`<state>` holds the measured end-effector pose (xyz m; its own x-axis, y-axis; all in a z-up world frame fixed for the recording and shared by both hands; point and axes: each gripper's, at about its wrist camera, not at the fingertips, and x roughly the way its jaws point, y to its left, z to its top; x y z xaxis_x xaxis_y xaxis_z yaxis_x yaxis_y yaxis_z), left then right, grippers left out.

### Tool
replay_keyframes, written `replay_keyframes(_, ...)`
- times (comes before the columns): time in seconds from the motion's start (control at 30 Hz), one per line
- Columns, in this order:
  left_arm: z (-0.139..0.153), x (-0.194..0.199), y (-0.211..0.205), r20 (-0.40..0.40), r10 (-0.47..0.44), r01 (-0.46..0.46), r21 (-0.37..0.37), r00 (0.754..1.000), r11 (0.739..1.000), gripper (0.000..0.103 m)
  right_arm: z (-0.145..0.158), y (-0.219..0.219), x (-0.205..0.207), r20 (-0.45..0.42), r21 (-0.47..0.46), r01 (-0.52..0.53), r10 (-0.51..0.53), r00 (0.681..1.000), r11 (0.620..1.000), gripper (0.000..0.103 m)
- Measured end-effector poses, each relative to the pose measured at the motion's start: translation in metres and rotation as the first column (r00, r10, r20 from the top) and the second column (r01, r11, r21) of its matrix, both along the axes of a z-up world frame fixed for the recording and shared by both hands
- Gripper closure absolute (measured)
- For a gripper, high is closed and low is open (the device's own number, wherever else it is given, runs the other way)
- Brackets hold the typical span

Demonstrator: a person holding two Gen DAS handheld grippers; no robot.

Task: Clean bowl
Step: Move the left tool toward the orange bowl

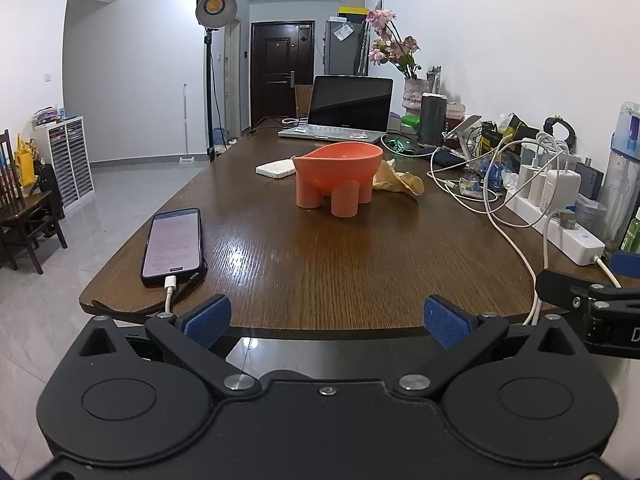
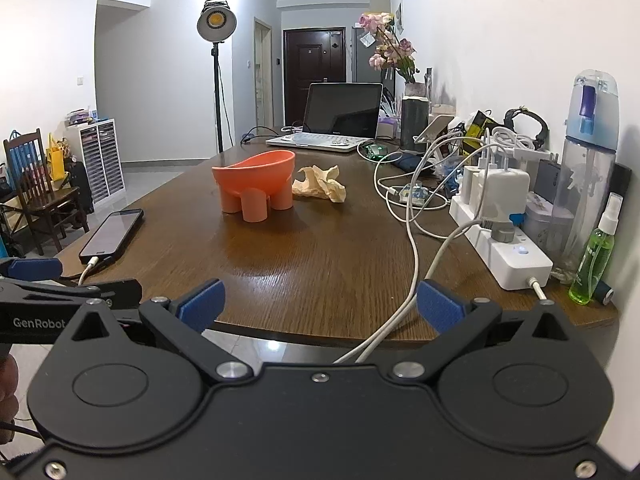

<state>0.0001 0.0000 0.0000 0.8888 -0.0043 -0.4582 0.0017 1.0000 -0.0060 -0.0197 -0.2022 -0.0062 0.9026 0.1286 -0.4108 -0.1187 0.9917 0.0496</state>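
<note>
An orange bowl (image 1: 338,174) (image 2: 256,182) on stubby legs stands mid-table on the dark wooden table (image 1: 320,264) (image 2: 320,256). A crumpled yellowish cloth (image 1: 400,182) (image 2: 320,184) lies just right of it, and a white sponge (image 1: 276,168) lies behind it to the left. My left gripper (image 1: 327,320) hovers open at the table's near edge, well short of the bowl, holding nothing. My right gripper (image 2: 318,306) is open too, beside the left one, with a white cable (image 2: 408,248) running under it.
A phone (image 1: 174,246) (image 2: 112,236) charges at the near left. A power strip (image 2: 500,248) (image 1: 560,228) with chargers and tangled cables lines the right wall, with a green spray bottle (image 2: 596,264) and water bottle (image 2: 588,168). A laptop (image 1: 344,112) (image 2: 340,120) sits at the far end.
</note>
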Motion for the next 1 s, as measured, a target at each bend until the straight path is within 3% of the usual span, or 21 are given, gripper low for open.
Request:
replay_keyframes(0.17, 0.000, 0.015, -0.003, -0.019, -0.011, 0.011, 0.024, 1.000, 1.000, 0.000, -0.002, -0.006, 0.006, -0.009, 0.000, 0.006, -0.006, 1.000, 1.000, 0.001)
replay_keyframes(0.3, 0.002, 0.027, -0.010, 0.020, -0.018, 0.017, 0.035, 1.000, 0.999, 0.000, -0.004, -0.008, 0.011, -0.014, 0.000, 0.015, -0.015, 1.000, 1.000, 0.001)
replay_keyframes(0.67, -0.008, 0.100, 0.002, -0.011, -0.027, 0.026, -0.082, 1.000, 0.996, 0.000, -0.003, 0.007, 0.023, -0.023, 0.000, 0.047, -0.047, 0.999, 0.999, 0.001)
replay_keyframes(0.73, -0.010, 0.112, 0.005, -0.009, -0.014, 0.013, -0.094, 1.000, 0.995, 0.000, -0.007, -0.009, 0.030, -0.029, 0.009, 0.046, -0.046, 0.999, 0.999, 0.001)
replay_keyframes(1.0, -0.010, 0.167, -0.002, 0.046, -0.018, 0.018, 0.005, 0.999, 1.000, 0.000, -0.013, -0.010, 0.042, -0.046, 0.008, 0.060, -0.059, 0.997, 0.998, 0.001)
